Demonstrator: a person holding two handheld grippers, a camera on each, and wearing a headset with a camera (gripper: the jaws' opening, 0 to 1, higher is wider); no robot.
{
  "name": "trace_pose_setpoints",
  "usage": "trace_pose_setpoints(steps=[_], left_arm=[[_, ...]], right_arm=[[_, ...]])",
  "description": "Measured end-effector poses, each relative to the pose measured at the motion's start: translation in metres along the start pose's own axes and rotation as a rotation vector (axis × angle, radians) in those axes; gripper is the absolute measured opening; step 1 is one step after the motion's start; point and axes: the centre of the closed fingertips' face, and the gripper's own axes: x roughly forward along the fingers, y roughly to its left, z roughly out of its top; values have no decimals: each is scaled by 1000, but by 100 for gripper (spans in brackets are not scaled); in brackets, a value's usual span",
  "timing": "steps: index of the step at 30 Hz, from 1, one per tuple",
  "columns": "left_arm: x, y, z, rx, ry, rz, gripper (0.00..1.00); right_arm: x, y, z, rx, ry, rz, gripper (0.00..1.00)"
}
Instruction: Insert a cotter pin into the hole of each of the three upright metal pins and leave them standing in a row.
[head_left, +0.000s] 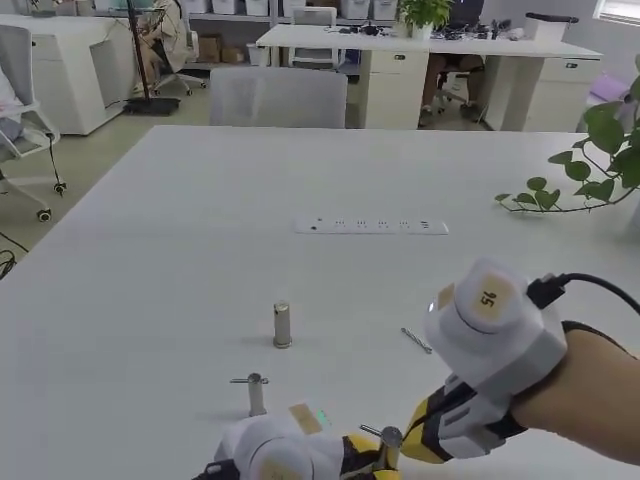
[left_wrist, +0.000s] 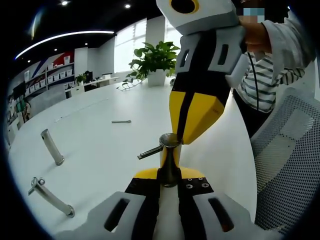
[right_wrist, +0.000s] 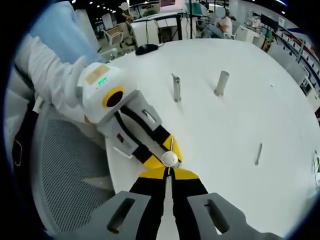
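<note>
Bright, even light washes the white table (head_left: 200, 250); shadows are faint and soft. Head view is slightly hazy. In the left gripper view, ceiling lamps (left_wrist: 64, 3) and windows (left_wrist: 131, 47) glare. Both gripper views bend strongly at the edges.

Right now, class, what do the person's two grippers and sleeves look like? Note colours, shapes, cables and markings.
The right gripper and left gripper both have rounded white shells and black jaws with yellow tips. The right carries a tan numbered sticker and a black cable; the left has a tan label beside a small green light. The person wears a pale sleeve and a striped top.
</note>
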Motion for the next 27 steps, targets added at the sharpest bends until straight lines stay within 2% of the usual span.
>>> trace_pose_setpoints(steps=[5,12,20,22,27], left_arm=[[0,0,0,0,0,0,11],[0,0,0,-1,0,0,11],[0,1,0,-2,0,0,11],[1,1,0,-2,0,0,11],[1,1,0,-4,0,0,11]], right_arm=[[-5,0,-3,18,-12,-2,11],[-6,3,-14,24,-1,-5,11],[-3,1,-9,21,-17,-8,9],[-3,0,-8,0,-15,-12,6],[-1,-1,-5,-42,-17,-22,5]])
